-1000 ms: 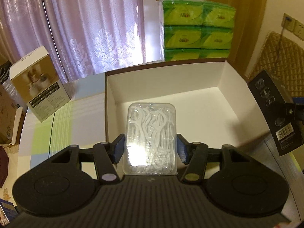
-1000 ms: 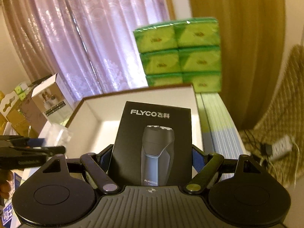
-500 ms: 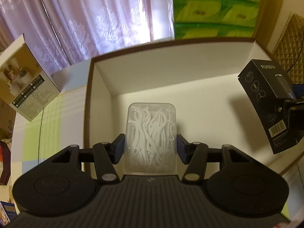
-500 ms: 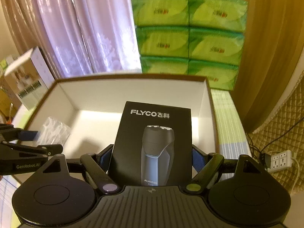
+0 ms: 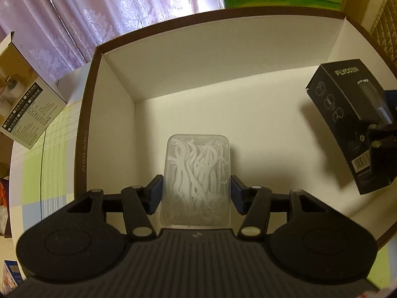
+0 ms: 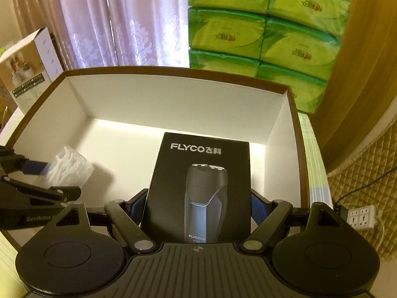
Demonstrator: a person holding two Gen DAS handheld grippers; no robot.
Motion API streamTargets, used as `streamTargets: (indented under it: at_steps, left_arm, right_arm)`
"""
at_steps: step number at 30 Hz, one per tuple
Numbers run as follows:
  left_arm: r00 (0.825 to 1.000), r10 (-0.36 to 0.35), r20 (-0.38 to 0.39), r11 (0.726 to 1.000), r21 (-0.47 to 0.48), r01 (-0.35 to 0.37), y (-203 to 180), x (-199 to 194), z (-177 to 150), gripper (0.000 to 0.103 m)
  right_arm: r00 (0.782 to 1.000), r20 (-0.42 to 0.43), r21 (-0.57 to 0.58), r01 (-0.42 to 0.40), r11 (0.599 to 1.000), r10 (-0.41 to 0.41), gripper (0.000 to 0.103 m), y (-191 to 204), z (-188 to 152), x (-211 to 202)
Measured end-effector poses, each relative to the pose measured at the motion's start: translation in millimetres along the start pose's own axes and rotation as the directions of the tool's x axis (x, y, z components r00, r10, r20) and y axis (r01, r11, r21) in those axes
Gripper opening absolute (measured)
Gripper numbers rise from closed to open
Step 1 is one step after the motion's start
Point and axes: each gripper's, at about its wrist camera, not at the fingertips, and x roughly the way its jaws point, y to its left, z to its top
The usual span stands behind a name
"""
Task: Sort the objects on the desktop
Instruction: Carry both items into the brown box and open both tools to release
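Observation:
My left gripper [image 5: 196,193] is shut on a clear plastic box of white floss picks [image 5: 197,173], held low inside the big white box with a brown rim [image 5: 89,94]. In the right wrist view my right gripper [image 6: 197,208] is shut on a black FLYCO shaver box [image 6: 201,181], held upright over the same white box [image 6: 173,99]. The shaver box [image 5: 347,124] also shows at the right in the left wrist view. The floss pick box [image 6: 68,167] and the left gripper [image 6: 49,178] show at the left in the right wrist view.
A white and gold product box [image 5: 22,99] stands on the chequered tablecloth left of the big box. A stack of green tissue packs [image 6: 260,37] rises behind it, before lilac curtains. A power strip [image 6: 361,217] lies off the table at right.
Both grippers have moved forward and down into the white box, carrying the floss pick box and the shaver box with them. Both stay shut on their loads.

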Motion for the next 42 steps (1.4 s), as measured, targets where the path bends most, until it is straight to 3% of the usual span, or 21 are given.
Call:
streamTargets:
  at_steps: [7, 12, 17, 24, 32, 42]
  left_arm:
    - [0.999, 0.024, 0.024, 1.0, 0.01, -0.024, -4.2, -8.9, 0.6, 0.062]
    - [0.999, 0.023, 0.035, 1.0, 0.005, -0.023, -5.8, -18.5, -4.9, 0.063]
    - [0.997, 0.009, 0.077, 1.0, -0.016, -0.007, 7.0, -34.2, -1.8, 0.066]
    - [0.993, 0.009, 0.121, 0.999, -0.034, -0.005, 10.8, -62.9, -3.7, 0.081]
    - [0.991, 0.027, 0.128, 0.998, -0.054, -0.021, 6.8, -85.8, -10.8, 0.088]
    - [0.985, 0.055, 0.166, 0.997, -0.067, -0.044, -1.7, -117.2, -25.3, 0.089]
  right_arm:
    - [1.0, -0.006, -0.016, 0.001, 1.0, -0.001, 0.079, 1.1, 0.7, -1.1]
    - [0.999, 0.036, -0.038, -0.011, 0.999, 0.012, 0.079, 2.6, 0.8, -7.3]
    - [0.997, 0.067, -0.04, -0.034, 0.999, 0.036, 0.09, 1.2, 0.0, -17.8]
    - [0.994, 0.074, -0.03, -0.073, 0.997, 0.075, 0.101, -2.8, -7.5, -36.3]
    - [0.994, 0.074, -0.029, -0.073, 0.997, 0.075, 0.101, -8.5, -15.9, -56.8]
    - [0.992, 0.099, -0.032, -0.07, 0.997, 0.073, 0.101, -10.1, -24.8, -88.3]
